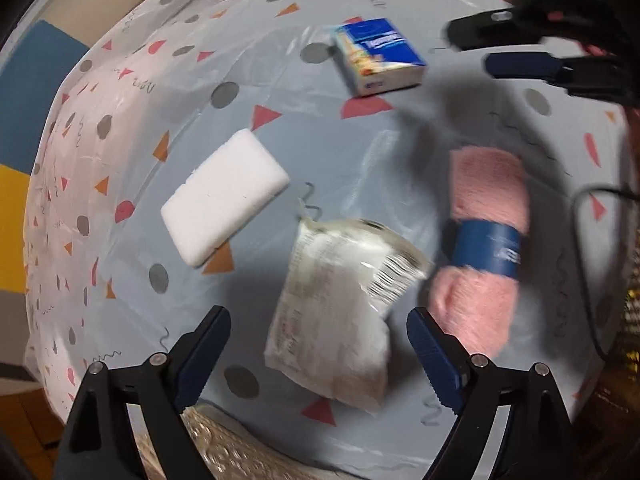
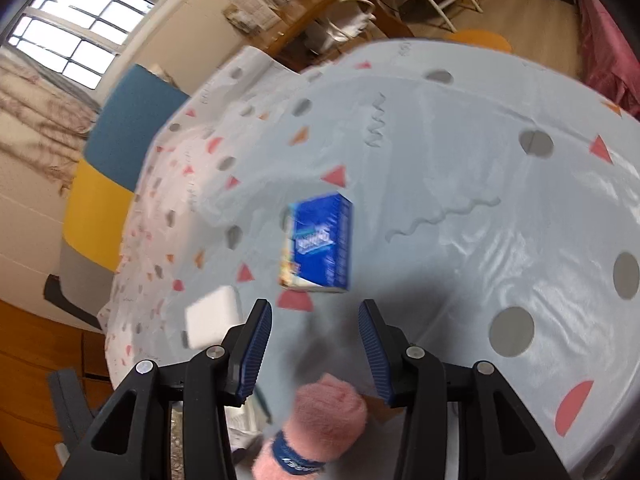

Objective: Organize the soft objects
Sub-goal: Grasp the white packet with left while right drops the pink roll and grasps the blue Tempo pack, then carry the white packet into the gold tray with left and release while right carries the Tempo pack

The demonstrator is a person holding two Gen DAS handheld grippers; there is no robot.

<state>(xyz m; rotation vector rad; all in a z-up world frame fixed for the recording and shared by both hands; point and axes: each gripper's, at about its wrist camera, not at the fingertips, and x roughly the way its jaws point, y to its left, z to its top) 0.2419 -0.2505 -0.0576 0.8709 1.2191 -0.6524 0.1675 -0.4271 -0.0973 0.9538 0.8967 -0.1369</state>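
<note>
**Blue-padded jaws hang wide over a plastic packet as the soft-goods sort goes on**

Blue pads frame the nearest scene: the left gripper (image 1: 319, 334) points steeply down with its jaws spread wide, and a crinkled clear packet of white wadding (image 1: 340, 312) lies flat on the patterned tablecloth (image 1: 360, 160) between them, neither pad pressing it. Just beside the packet, on the side of the right-hand finger, lies a pink yarn skein (image 1: 486, 216) with a blue paper band. Beyond the packet rests a white sponge block (image 1: 224, 196), well apart from the rest. Farther still sits a blue tissue pack (image 1: 378, 56), and near it the right gripper (image 2: 316, 344) hovers, its jaws partly spread with nothing between them; in its own view the tissue pack lies ahead of its fingertips and the yarn's end below them.

By the look of things, the packet has been set down and the tissue pack is the next candidate. That pick calls for the right hand to drop forward, straddle the pack across its narrow sides and close gently, since the soft wrapper may buckle.
</note>
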